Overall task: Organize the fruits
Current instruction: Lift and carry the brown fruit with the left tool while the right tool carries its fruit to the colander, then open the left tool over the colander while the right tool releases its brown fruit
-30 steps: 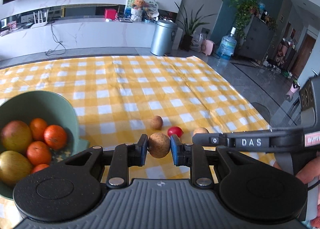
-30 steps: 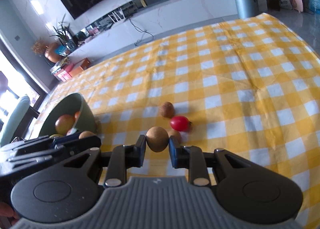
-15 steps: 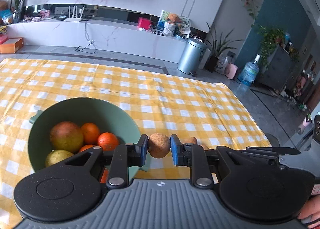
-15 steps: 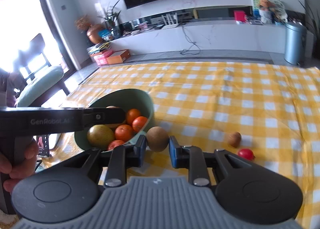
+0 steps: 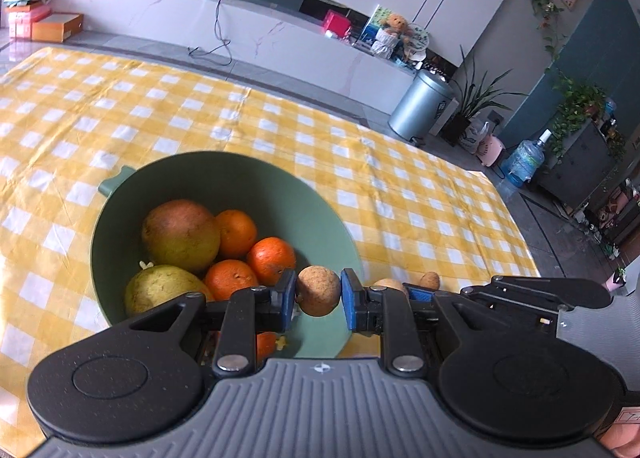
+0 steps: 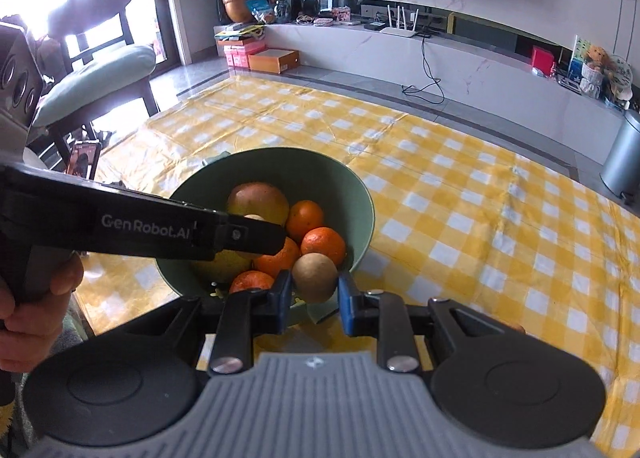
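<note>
A green bowl (image 5: 280, 193) (image 6: 352, 193) on the yellow checked cloth holds several oranges (image 5: 272, 260) and two large yellow-red fruits (image 5: 180, 230). My left gripper (image 5: 319, 294) is shut on a small brown round fruit (image 5: 318, 290) above the bowl's near right rim. My right gripper (image 6: 314, 290) is shut on a similar brown fruit (image 6: 314, 276) at the bowl's near rim. The left gripper's body (image 6: 140, 225) crosses over the bowl in the right wrist view. Another brown fruit (image 5: 428, 280) lies on the cloth beyond the right gripper.
The checked cloth (image 5: 400, 193) covers the table to its far edge. A chair with a pale cushion (image 6: 96, 77) stands at the left. A metal bin (image 5: 420, 109) and plants stand on the floor beyond the table.
Both grippers have swung left from the loose fruits on the cloth to the bowl, each still holding its brown fruit. The bowl now lies right under them.
</note>
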`<state>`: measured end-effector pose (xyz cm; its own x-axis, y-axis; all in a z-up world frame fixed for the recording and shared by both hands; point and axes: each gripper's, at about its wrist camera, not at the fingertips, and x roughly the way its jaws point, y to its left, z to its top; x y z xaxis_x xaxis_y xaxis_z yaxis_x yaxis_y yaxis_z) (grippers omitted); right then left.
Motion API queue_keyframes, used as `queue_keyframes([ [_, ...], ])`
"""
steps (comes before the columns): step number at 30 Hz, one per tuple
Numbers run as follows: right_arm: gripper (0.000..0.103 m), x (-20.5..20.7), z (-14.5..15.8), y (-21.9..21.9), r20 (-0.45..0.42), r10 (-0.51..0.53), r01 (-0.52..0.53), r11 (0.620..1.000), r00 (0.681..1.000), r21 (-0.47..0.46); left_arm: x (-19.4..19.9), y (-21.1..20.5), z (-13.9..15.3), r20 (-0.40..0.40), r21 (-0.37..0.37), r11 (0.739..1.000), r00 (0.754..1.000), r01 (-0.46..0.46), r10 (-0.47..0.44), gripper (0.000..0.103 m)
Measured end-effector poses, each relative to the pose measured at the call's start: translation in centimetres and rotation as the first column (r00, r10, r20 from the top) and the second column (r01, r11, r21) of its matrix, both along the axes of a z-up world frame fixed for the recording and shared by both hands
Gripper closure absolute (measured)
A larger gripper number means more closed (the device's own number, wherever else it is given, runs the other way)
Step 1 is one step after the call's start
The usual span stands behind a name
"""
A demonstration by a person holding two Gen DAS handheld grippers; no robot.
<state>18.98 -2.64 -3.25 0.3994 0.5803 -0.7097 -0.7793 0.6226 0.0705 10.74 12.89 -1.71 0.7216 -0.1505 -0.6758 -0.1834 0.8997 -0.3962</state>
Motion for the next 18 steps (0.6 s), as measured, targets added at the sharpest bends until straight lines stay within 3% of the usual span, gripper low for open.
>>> queue_keyframes([
  [12, 0.082, 1.4, -1.6, 3.5, -0.01, 0.081, -0.082, 0.994, 0.997, -0.074, 1.0, 2.2, -3.0, -0.076, -0.079, 0.996, 0.997, -0.03, 0.024, 0.077],
  [18, 0.082, 1.5, -2.6, 5.0, 0.0, 0.133, -0.131, 0.979, 0.991, -0.156, 1.3, 2.9, -4.2, -0.1, -0.126, 0.991, 0.994, -0.046, 0.034, 0.077],
])
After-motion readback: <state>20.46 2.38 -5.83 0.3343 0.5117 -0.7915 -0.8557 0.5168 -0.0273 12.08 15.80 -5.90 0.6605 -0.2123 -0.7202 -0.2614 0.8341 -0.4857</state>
